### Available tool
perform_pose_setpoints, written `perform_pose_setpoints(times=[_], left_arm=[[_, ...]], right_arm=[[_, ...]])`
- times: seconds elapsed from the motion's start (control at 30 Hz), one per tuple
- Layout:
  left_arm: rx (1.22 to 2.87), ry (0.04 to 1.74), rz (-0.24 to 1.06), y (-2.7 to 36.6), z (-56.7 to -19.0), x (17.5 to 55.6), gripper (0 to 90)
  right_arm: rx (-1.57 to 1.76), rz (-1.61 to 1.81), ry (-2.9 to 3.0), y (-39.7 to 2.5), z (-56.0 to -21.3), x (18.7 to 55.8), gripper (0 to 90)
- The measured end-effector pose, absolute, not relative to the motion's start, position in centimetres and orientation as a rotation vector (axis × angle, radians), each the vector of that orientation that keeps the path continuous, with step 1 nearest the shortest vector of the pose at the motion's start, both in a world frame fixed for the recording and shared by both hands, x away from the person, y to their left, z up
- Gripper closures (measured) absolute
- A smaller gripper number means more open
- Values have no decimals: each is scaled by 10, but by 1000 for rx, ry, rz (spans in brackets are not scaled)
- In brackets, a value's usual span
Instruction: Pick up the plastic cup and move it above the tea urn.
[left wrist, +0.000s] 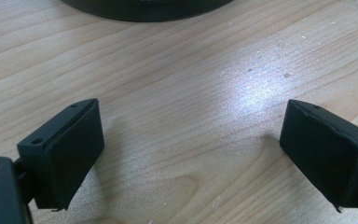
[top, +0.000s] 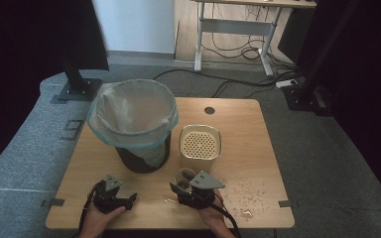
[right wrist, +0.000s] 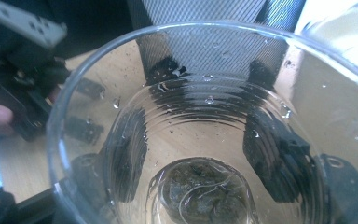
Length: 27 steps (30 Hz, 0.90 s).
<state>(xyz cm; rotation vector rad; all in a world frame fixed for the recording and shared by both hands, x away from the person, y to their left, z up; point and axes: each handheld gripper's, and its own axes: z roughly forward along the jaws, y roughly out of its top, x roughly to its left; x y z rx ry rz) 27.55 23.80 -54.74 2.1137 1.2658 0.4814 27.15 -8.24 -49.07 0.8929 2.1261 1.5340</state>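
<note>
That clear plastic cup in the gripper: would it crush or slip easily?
Probably yes. The cup looks thin-walled and ribbed, so the right gripper could dent it if squeezed hard. Droplets on its wall suggest a slippery surface. It holds a dark wet clump, so it is likely light.

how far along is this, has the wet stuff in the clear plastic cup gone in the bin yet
Done: the right gripper has the clear plastic cup clamped. In hand: dark wet clump sits at its bottom. Left: emptying it, likely into the lined black bin. The left gripper is open, over bare wood.

Left gripper [top: 121, 198] jaws wide apart
</note>
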Motion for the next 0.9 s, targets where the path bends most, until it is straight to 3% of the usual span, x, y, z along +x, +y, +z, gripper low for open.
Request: perform_pose_setpoints(times=[0.47, 0.9], left_arm=[[2119, 1258, 480, 238, -547, 275, 62], [2119, 1254, 478, 238, -547, 275, 64]], right_arm=[[792, 1582, 2051, -120, -418, 268, 420], [851, 1548, 1987, -140, -379, 304, 419]])
